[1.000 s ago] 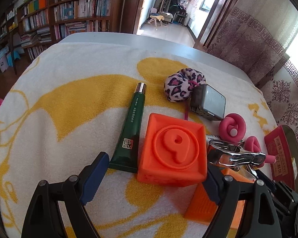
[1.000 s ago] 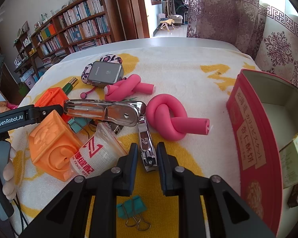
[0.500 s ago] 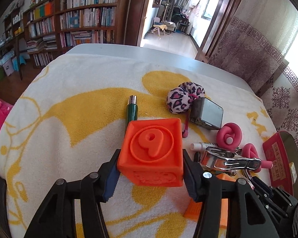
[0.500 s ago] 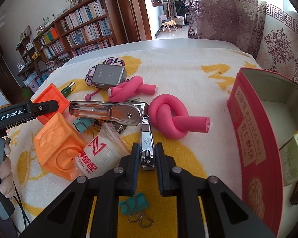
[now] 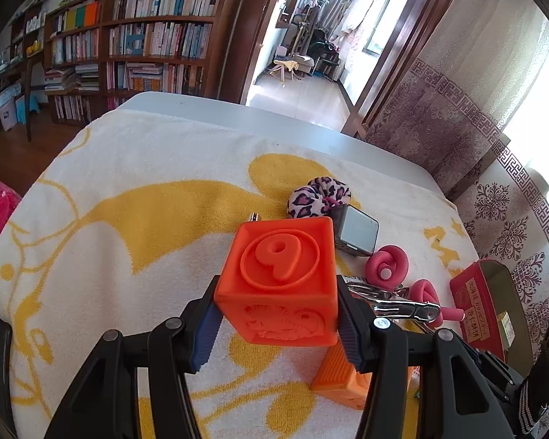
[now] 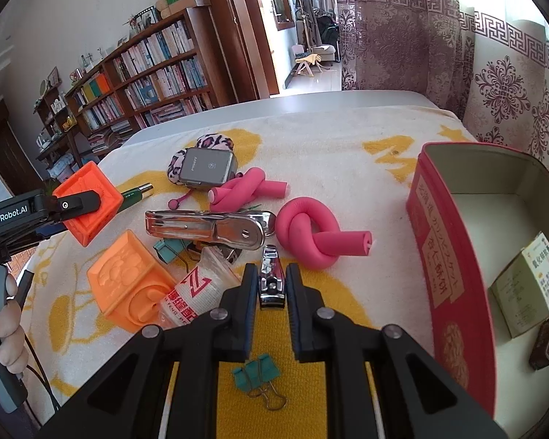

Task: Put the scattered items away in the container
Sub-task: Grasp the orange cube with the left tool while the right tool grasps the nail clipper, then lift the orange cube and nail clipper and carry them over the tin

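My left gripper is shut on a red-orange cube with a raised 9 on top. The cube hangs above the yellow-patterned towel; the right wrist view shows it at far left. My right gripper is shut on a silver nail clipper, low over the towel. The red tin stands open at the right, also seen in the left wrist view. It holds a small paper box and a dark item.
Near the right gripper lie a paler orange cube, a white tube, a large metal clip, two knotted pink foam rollers, a grey power bank, a green tube and a teal binder clip.
The left jaws closed on the red-orange cube and lifted it off the towel. The right jaws pinched shut on the nail clipper and stayed nearly in place.
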Tool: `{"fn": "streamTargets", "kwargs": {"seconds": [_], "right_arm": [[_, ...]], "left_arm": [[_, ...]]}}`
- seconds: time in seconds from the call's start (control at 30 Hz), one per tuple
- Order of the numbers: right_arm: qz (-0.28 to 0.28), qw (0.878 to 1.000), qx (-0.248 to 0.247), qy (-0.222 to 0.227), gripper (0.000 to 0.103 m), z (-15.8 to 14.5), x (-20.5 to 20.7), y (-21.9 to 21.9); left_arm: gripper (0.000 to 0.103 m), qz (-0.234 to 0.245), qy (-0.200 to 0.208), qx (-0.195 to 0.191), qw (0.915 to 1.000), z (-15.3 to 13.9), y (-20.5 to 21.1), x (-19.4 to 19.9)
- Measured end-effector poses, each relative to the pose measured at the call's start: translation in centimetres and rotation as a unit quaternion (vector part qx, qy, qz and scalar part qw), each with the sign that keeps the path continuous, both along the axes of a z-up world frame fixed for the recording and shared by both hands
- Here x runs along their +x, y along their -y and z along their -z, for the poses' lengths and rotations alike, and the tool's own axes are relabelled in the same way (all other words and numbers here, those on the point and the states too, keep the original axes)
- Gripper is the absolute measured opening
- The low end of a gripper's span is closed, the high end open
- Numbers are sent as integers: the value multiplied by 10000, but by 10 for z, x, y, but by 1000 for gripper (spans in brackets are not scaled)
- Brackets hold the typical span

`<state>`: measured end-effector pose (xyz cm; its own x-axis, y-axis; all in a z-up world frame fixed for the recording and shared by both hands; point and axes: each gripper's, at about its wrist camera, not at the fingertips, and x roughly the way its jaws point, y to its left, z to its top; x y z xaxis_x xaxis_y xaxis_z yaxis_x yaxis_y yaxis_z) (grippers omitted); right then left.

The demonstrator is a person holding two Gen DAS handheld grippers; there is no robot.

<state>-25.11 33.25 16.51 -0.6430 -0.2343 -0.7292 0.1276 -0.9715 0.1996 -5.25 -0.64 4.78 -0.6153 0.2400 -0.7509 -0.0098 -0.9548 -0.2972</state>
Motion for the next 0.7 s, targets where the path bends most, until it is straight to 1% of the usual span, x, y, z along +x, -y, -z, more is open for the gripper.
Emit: {"fn": "streamTargets", "kwargs": {"seconds": [0.3,0.7], "right_arm": [[198,9992,-168,-316,17,-16,7,-10],[498,9940,-490,-842,17,-43,21,-32]], "left_arm": [[58,209,-199,40,9996,-14,-13,12],[58,506,-462,51,9976,-31,-36,28]]}}
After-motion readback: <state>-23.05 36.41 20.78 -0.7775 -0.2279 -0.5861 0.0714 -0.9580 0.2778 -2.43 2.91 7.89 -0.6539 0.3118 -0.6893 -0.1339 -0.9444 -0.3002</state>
